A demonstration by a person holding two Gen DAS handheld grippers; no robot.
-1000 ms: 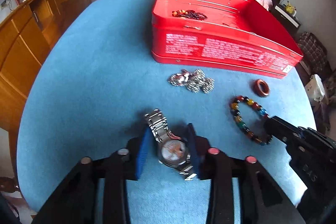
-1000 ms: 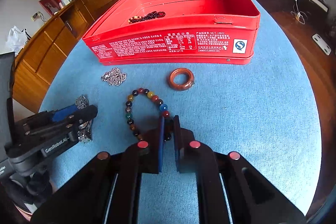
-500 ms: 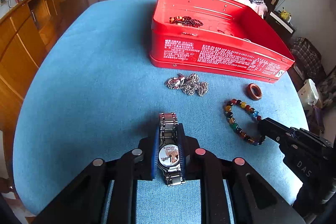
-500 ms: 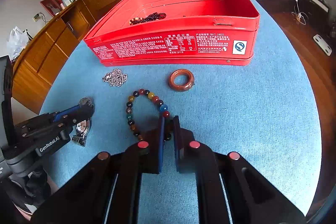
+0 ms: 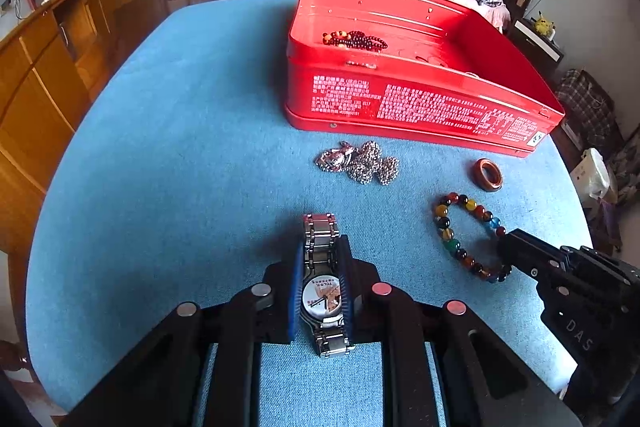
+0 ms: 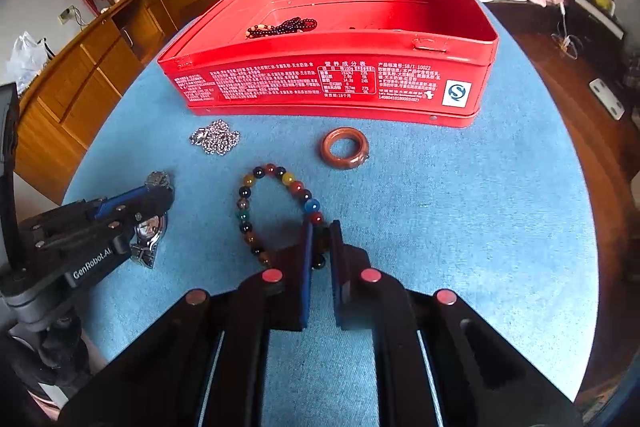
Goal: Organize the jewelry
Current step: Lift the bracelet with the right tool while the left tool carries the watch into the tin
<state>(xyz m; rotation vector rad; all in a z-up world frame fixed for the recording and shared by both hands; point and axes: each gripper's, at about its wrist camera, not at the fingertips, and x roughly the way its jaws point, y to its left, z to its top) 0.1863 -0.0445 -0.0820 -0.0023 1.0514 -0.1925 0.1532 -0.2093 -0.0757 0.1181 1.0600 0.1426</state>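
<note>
Both grippers are down on the blue counter (image 5: 168, 155), in front of the red tin (image 5: 404, 107). Left gripper (image 5: 322, 281): jaws just closed onto the watch (image 5: 323, 301) case; steel band sticks out both ends. Right gripper (image 6: 320, 251): jaws pinched on one side of the bead bracelet (image 6: 276, 203). Risks: smooth watch case twisting or slipping on lift; bracelet loop swinging and catching the tin's front wall.
</note>
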